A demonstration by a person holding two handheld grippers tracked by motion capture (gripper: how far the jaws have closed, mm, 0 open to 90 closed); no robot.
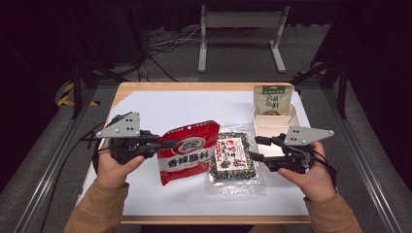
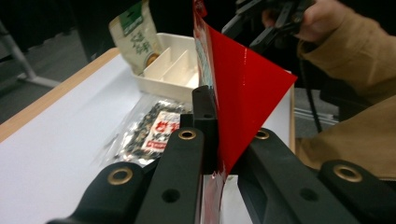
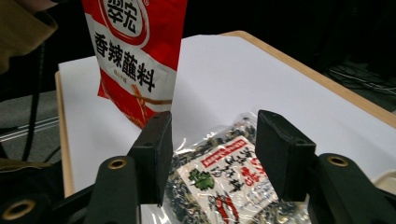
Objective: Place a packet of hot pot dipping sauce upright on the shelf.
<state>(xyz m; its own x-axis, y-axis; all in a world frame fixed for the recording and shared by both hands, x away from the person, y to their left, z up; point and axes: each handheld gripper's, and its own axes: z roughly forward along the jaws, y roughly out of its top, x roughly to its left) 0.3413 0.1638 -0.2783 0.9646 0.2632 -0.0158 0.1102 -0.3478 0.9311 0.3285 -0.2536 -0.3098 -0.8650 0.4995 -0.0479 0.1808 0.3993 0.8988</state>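
A red seasoning packet [image 1: 187, 153] with white lettering is pinched at its left edge by my left gripper [image 1: 166, 143], which is shut on it. In the left gripper view the red packet [image 2: 238, 88] stands up on edge between the jaws of the left gripper [image 2: 215, 126]. The right gripper view shows the red packet [image 3: 135, 56] raised above the white mat. To its right a clear packet of dark flakes [image 1: 234, 158] lies flat. My right gripper [image 1: 255, 148] is open at that packet's right edge. Its jaws [image 3: 215, 140] straddle the clear packet [image 3: 224, 179] from above.
A white divided tray [image 1: 282, 127] sits at the back right with a green pouch [image 1: 273, 100] leaning at its far end. The white mat [image 1: 145, 111] covers the wooden table [image 1: 145, 86]. A metal frame [image 1: 240, 29] stands beyond the table.
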